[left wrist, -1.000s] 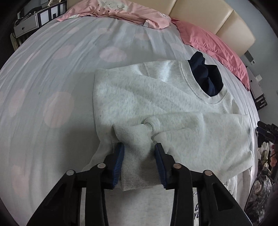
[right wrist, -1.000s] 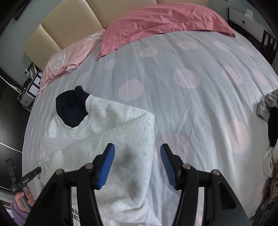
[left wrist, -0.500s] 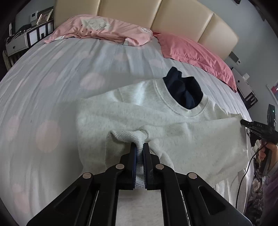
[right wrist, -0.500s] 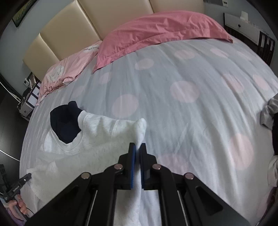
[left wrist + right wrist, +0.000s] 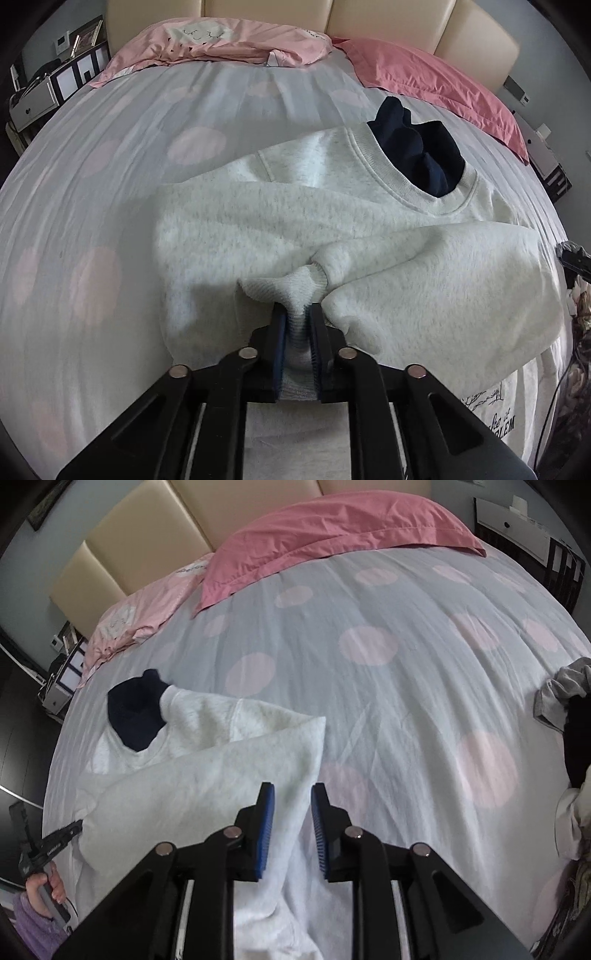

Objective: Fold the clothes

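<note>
Left wrist view: left gripper [image 5: 297,332] jaws easing open, ribbed cuff [image 5: 295,291] between pads; grey sweatshirt [image 5: 258,221] on bed [image 5: 92,166], both sleeves folded across chest.

Right wrist view: right gripper [image 5: 291,819] jaws parting, pads clear of fabric. Body fold left.

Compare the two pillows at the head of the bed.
The left pillow is pale pink with a printed pattern of eyelashes and small dark marks; the right pillow is a deeper, plain pink. The left pillow looks crumpled, while the right pillow lies flatter. Both rest against the beige padded headboard.
</note>
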`<state>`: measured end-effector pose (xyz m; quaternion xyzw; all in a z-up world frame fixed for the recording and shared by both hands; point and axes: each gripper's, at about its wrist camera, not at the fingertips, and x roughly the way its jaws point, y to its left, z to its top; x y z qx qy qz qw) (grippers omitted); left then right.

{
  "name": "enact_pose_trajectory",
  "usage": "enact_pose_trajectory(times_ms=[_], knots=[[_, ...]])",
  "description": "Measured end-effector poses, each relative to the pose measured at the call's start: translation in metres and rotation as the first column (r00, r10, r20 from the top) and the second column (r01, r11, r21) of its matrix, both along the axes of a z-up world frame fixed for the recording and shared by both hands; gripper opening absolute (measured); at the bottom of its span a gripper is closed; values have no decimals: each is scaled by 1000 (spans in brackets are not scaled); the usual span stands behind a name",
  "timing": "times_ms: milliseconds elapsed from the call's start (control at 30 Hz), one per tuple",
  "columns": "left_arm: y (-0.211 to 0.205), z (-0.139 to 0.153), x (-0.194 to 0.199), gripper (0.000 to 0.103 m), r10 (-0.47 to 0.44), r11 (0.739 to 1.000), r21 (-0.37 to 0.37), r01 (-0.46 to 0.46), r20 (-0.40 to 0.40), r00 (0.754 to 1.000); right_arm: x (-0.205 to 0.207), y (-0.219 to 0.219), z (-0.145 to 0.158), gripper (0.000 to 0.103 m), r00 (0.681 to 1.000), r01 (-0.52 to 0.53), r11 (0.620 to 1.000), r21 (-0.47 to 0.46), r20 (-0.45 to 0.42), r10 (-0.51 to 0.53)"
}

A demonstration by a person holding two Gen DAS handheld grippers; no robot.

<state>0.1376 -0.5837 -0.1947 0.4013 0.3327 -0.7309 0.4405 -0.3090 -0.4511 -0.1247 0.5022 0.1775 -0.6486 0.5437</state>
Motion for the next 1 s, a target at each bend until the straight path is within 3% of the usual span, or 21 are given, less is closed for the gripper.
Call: enact_pose_trajectory(times_ms=[100,200,300,433,567,667,833,1000], knots=[[15,9,6,35,18,999,-37,-17,14,1000,34,15,11,20,994,-103,995,-20,-24,102],[42,20,20,41,50,996,-74,-49,11,999,59,22,3,20,988,-154,988,-6,-9,154],[75,24,35,46,80,994,-80,-78,25,996,66,29,-21,20,990,-138,989,52,2,138],[128,11,47,46,74,997,-34,-72,56,996,56,35,-57,17,996,-86,987,136,22,84],[175,-4,54,46,38,999,15,-40,89,995,55,35,-61,17,999,-48,986,162,12,47],[200,-7,59,46,10,999,29,-14,106,994,67,41,-40,20,998,-54,987,154,-20,57],[229,-1,68,46,-37,999,34,33,119,992,103,79,3,20,988,-154,982,106,2,154],[251,11,77,46,-66,998,21,64,114,991,161,135,12,20,944,-320,931,176,-21,329]])
